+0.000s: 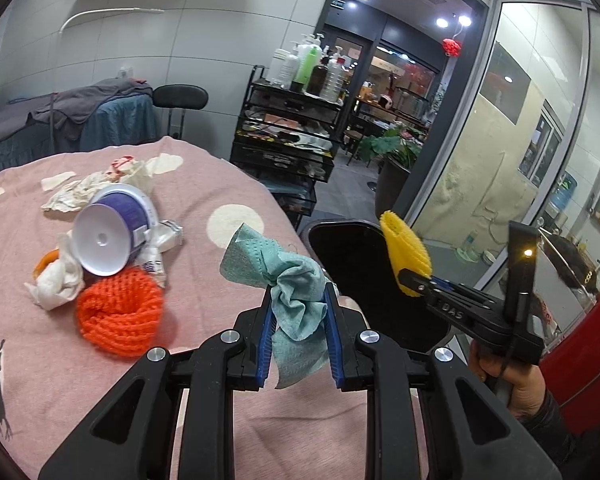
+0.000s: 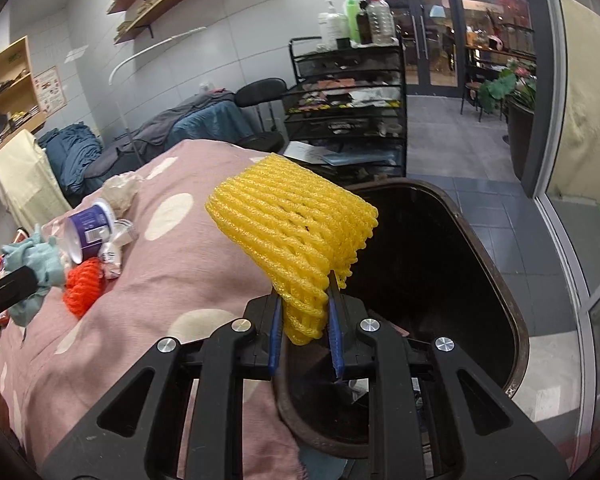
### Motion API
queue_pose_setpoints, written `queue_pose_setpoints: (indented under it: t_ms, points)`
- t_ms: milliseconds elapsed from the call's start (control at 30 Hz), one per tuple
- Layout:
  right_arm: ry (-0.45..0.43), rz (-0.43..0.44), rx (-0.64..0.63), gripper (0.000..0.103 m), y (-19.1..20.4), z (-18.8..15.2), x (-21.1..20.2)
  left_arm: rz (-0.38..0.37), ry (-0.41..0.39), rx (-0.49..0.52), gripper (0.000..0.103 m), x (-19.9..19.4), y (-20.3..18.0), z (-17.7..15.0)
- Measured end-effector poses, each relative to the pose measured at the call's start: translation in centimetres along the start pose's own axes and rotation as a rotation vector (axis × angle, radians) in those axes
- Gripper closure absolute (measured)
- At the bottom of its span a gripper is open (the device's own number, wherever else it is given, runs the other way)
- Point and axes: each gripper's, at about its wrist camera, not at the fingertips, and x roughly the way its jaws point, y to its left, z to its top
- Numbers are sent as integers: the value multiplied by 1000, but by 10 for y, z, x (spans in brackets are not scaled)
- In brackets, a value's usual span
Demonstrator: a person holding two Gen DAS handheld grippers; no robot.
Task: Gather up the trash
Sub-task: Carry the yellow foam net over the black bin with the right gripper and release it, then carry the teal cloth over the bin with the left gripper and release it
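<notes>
My left gripper (image 1: 298,300) is shut on a crumpled teal cloth wipe (image 1: 288,280) and holds it above the pink dotted bedcover (image 1: 228,184), near its right edge. My right gripper (image 2: 303,300) is shut on a yellow foam fruit net (image 2: 296,228) and holds it over the near rim of a dark open trash bin (image 2: 440,264). The bin (image 1: 348,256) and yellow net (image 1: 406,252) also show in the left wrist view. On the cover lie an orange foam net (image 1: 118,316), a purple and white cup (image 1: 112,236) on its side and crumpled white tissues (image 1: 56,284).
A black wire cart (image 1: 288,132) with bottles stands behind the bed. A massage bed with grey and blue sheets (image 1: 72,120) and a black stool (image 1: 180,98) stand at the back. Glass walls (image 1: 500,140) run along the right.
</notes>
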Motion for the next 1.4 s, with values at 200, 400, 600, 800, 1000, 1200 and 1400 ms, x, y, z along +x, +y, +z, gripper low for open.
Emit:
queue_pose_setpoints:
  t_ms: [200, 400, 600, 800, 1000, 1200, 1400]
  points:
    - [48, -52, 41, 82, -15, -6, 23, -27, 20, 22, 80, 12, -14, 0]
    - [63, -72, 80, 46, -26, -12, 32, -48, 39, 38, 80, 20, -25, 0]
    - [30, -74, 100, 23, -31, -14, 22, -70, 56, 42, 80, 28, -31, 1]
    - [8, -65, 117, 20, -33, -14, 10, -90, 67, 63, 80, 38, -43, 6]
    - [-30, -75, 133, 20, -35, -15, -4, -113, 84, 79, 80, 50, -53, 11]
    - [-63, -106, 150, 18, -44, -17, -19, -120, 110, 114, 80, 69, -66, 16]
    - [-103, -140, 172, 17, -51, -16, -34, -126, 144, 136, 80, 90, -78, 19]
